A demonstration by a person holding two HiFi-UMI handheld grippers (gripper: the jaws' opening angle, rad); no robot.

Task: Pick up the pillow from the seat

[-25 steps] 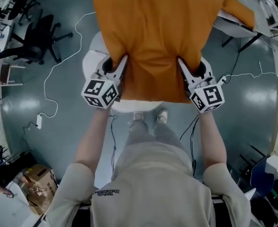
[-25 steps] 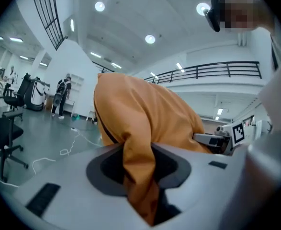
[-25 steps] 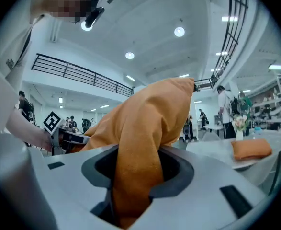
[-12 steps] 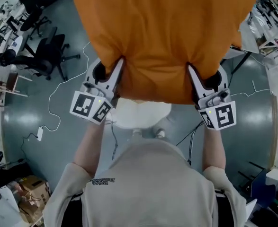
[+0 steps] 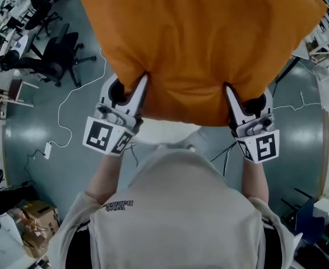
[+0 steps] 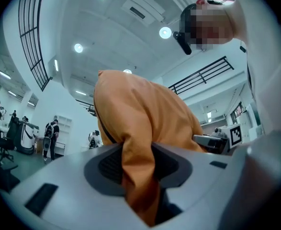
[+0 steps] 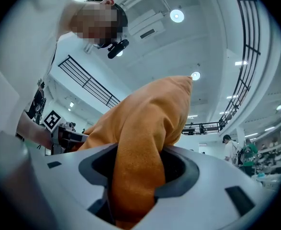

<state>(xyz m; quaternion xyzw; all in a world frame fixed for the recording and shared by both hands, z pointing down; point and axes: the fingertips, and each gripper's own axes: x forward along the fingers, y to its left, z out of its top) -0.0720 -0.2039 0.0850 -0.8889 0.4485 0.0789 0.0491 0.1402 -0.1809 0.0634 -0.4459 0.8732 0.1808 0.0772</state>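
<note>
A large orange pillow [image 5: 198, 43] hangs in the air above a round white seat [image 5: 164, 132], filling the top of the head view. My left gripper [image 5: 143, 78] pinches its near edge on the left, and my right gripper [image 5: 227, 88] pinches the same edge on the right. In the left gripper view a fold of the pillow [image 6: 145, 119] runs down between the jaws of the left gripper [image 6: 138, 169]. The right gripper view shows the pillow [image 7: 150, 114] bunched between the jaws of the right gripper [image 7: 135, 174]. Both pairs of jaws are opening slightly, with the fabric still pressed between them.
Black office chairs [image 5: 52, 55] stand on the grey floor at the left, with a white cable [image 5: 69, 102] trailing past them. A cardboard box [image 5: 32, 214] lies at the lower left. A table [image 5: 315, 43] edges in at the right. People [image 6: 49, 138] stand far off.
Both grippers have raised the pillow towards the head camera, so it now looks larger. Less of the white seat shows below it.
</note>
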